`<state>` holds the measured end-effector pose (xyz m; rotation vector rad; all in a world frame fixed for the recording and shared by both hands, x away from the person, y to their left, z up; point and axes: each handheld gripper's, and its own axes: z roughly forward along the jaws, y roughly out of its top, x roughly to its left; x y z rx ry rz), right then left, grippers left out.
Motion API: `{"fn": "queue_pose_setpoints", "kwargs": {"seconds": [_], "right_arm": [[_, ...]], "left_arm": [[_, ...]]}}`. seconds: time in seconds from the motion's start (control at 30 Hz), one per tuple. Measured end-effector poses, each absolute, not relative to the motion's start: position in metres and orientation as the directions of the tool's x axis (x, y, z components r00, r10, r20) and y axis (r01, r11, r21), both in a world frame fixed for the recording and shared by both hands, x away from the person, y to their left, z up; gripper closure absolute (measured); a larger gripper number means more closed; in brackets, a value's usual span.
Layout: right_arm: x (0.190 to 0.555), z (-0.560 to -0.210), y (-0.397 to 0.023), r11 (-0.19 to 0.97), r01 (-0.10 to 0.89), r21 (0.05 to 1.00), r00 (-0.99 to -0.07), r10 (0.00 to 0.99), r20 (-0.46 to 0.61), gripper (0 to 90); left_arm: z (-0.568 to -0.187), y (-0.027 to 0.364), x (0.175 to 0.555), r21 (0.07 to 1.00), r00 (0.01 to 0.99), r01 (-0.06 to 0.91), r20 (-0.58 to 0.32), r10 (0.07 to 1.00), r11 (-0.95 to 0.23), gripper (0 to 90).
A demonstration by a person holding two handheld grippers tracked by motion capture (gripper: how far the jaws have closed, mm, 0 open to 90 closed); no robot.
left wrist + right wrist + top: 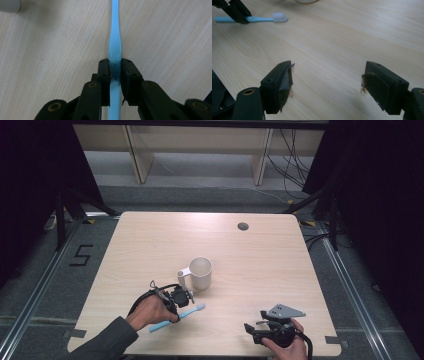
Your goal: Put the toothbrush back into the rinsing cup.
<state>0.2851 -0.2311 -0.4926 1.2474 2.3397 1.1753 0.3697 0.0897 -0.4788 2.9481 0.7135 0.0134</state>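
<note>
A light blue toothbrush (187, 313) lies on the wooden table (250, 265), its white bristle head pointing right. My left gripper (175, 317) is shut on the middle of its handle. In the left gripper view the jaws (115, 65) pinch the blue handle (115, 37) from both sides, close to the tabletop. A white mug (201, 272) stands upright just behind it, handle to the left. My right gripper (252, 330) rests near the front right edge, open with nothing between its fingers (327, 82). The right gripper view has the toothbrush (262, 19) at top left.
A round cable hole (243, 226) sits near the table's far edge. Bare wood spreads across the middle and right of the table. Beyond the table are shelving legs (140, 160) and cables on the floor.
</note>
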Motion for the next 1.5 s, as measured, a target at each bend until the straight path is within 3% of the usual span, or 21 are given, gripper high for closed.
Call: {"fn": "queue_pose_setpoints", "kwargs": {"seconds": [0.37,0.87,1.5], "right_arm": [[0.285,-0.492,-0.231,0.318,0.579,0.751,-0.61,0.78,0.14,24.3],[0.285,-0.491,-0.231,0.306,0.575,0.759,-0.603,0.785,0.14,24.7],[0.285,-0.492,-0.232,0.301,0.584,0.754,-0.593,0.793,0.143,25.0]], "left_arm": [[-0.478,0.084,0.371,0.063,0.894,0.446,-0.001,0.447,-0.893,78.0],[-0.478,0.088,0.366,0.093,0.907,0.417,0.015,0.42,-0.904,78.6],[-0.457,0.112,0.358,0.287,0.889,0.436,0.013,0.458,-0.853,78.6]]}}
